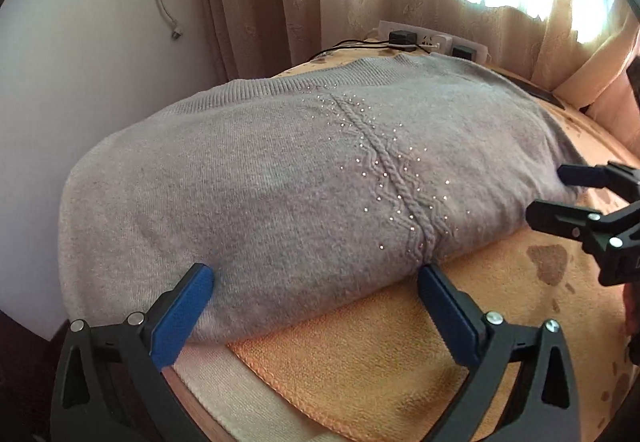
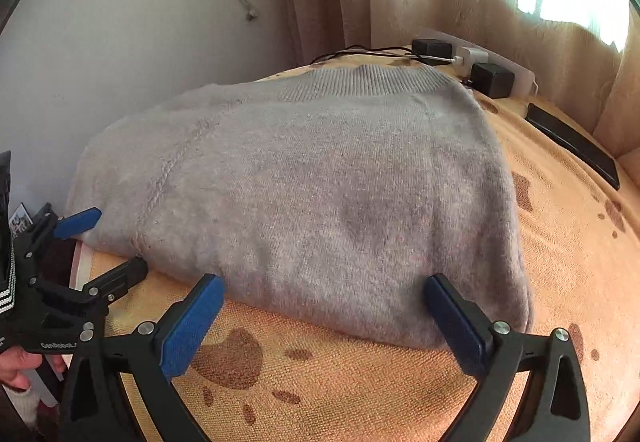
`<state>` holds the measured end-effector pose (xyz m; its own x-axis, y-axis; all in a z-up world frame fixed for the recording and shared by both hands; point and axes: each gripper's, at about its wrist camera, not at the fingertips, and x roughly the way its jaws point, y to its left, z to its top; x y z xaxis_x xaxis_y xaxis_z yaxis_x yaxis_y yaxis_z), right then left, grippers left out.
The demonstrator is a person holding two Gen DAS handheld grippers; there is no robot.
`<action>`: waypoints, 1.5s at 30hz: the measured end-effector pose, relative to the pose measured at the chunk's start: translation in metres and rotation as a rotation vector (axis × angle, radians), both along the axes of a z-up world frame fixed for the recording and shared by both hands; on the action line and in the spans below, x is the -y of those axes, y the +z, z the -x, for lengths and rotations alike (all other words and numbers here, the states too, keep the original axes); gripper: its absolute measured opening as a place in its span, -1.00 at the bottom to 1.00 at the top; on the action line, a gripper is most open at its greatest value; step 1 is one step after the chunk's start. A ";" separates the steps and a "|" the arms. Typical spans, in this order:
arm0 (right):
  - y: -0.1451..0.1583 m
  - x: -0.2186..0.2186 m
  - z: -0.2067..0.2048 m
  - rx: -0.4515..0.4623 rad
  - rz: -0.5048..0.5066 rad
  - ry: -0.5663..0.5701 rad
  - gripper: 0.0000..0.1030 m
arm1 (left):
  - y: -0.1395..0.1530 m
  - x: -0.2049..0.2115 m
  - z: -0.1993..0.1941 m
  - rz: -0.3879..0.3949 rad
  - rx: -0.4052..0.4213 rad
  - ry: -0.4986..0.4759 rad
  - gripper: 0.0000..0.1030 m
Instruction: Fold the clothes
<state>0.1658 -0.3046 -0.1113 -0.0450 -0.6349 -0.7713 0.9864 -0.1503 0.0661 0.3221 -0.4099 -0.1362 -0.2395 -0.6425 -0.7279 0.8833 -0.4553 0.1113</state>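
Grey knit sweater (image 1: 280, 178) lay folded on the orange towel (image 1: 380, 354), long axis across both views, ribbed hem toward the power strip (image 2: 480, 62). Straight ahead of both grippers: left (image 1: 316, 278) and right (image 2: 324, 290) spread wide, gripping nothing, fingertips at the sweater's near edge, about equally close. No containers seen.

Sweater (image 1: 280, 170): soft matt gray knit w/ shiny studs. Towel (image 2: 360, 382): rough orange terry cloth. Left claw (image 1: 316, 278): matt black plastic, blue pads.
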 end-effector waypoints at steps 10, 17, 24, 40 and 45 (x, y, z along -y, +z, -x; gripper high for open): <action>-0.011 0.001 -0.018 -0.147 -0.065 0.008 0.99 | 0.003 -0.006 0.004 -0.007 0.049 0.088 0.99; -0.011 0.002 -0.018 -0.148 -0.065 0.008 0.99 | 0.008 -0.014 0.004 -0.039 0.060 0.129 1.00; -0.010 0.001 -0.020 -0.172 -0.061 -0.007 0.99 | 0.018 -0.025 -0.007 -0.028 0.033 0.159 1.00; 0.065 -0.049 -0.015 -0.067 0.196 -0.177 0.99 | 0.052 -0.049 -0.024 0.047 -0.026 0.228 1.00; 0.082 -0.061 -0.023 -0.074 0.246 -0.179 0.99 | 0.062 -0.054 -0.025 0.070 -0.049 0.246 1.00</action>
<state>0.1889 -0.2434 -0.0290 -0.2231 -0.7788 -0.5862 0.9491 -0.3106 0.0514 0.3473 -0.3554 -0.0741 -0.1037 -0.7343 -0.6709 0.9716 -0.2191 0.0895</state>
